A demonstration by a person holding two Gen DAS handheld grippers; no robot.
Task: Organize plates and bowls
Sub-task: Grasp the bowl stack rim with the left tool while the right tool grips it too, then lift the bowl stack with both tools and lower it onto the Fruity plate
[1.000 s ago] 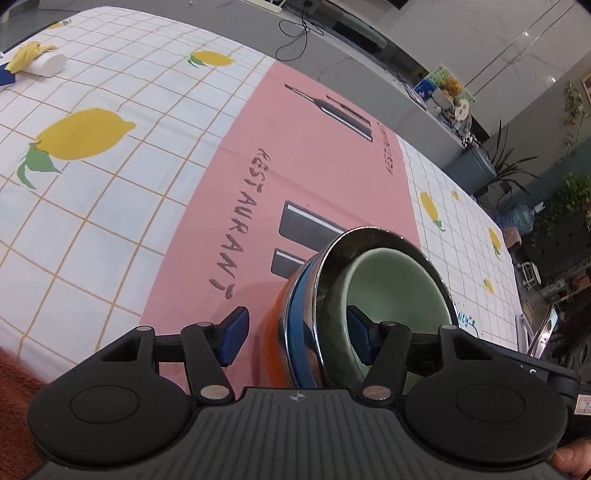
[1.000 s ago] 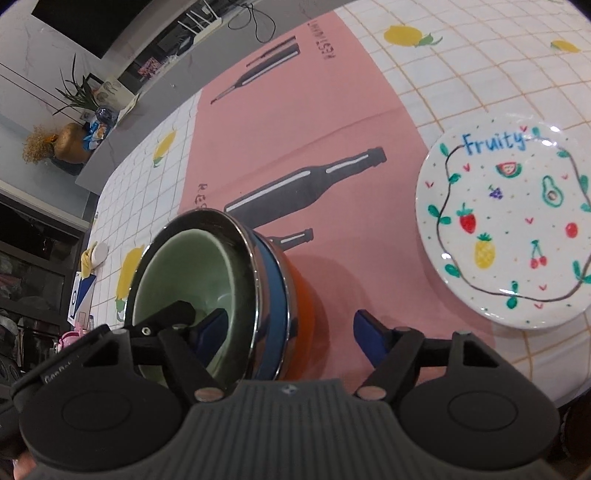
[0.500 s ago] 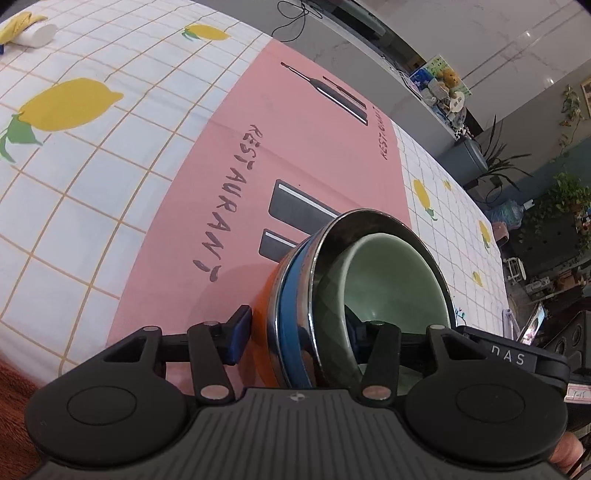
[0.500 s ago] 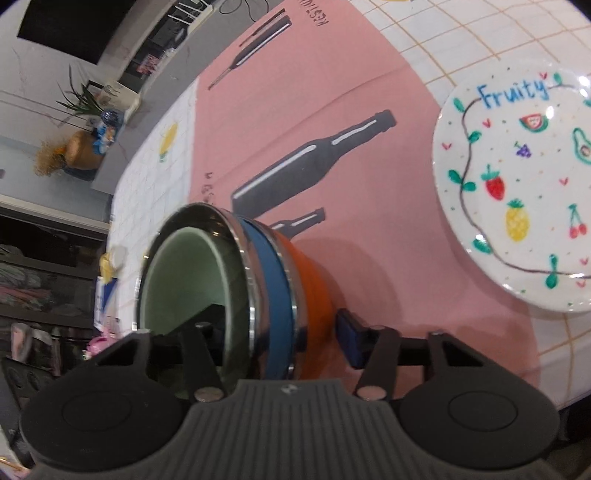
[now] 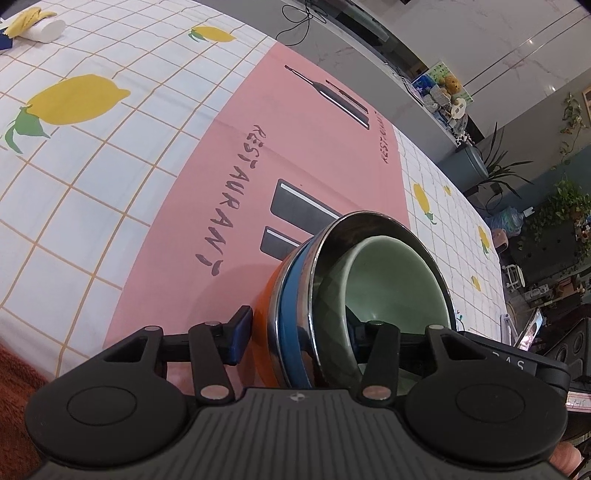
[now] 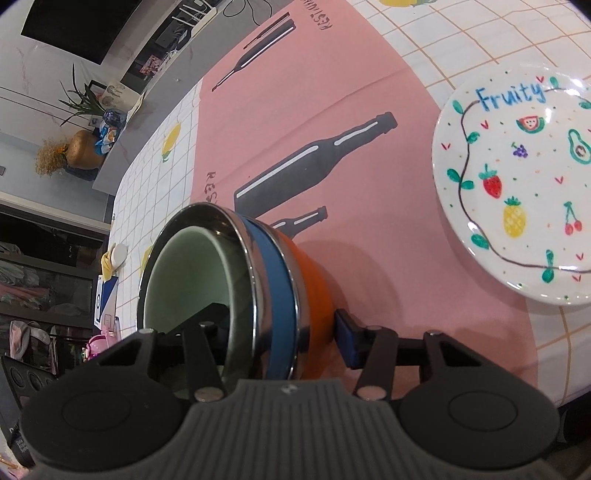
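A nested stack of bowls (image 5: 388, 273) sits over the pink mat: orange outermost, then blue, then steel, with a pale green one innermost. My left gripper (image 5: 299, 332) is shut on its near wall, one pad on the orange outside and the other finger inside the green bowl. From the opposite side my right gripper (image 6: 275, 328) is shut on the same stack (image 6: 184, 273), its blue pad against the orange wall (image 6: 314, 284) and its other finger inside. The stack looks tilted in both views. A white "Fruity" plate (image 6: 517, 184) lies flat to the right of the stack.
The pink restaurant mat (image 5: 258, 147) lies on a lemon-print tablecloth (image 5: 74, 166). A white roll with a yellow cloth (image 5: 40, 27) sits at the far left corner. Rust-coloured fabric (image 5: 14, 376) shows past the table's near edge. A cluttered counter and plants stand beyond the table.
Both grippers have closed their jaws onto the walls of the bowl stack; a second ago the outer pads stood clear of the orange bowl. The plate has not moved.
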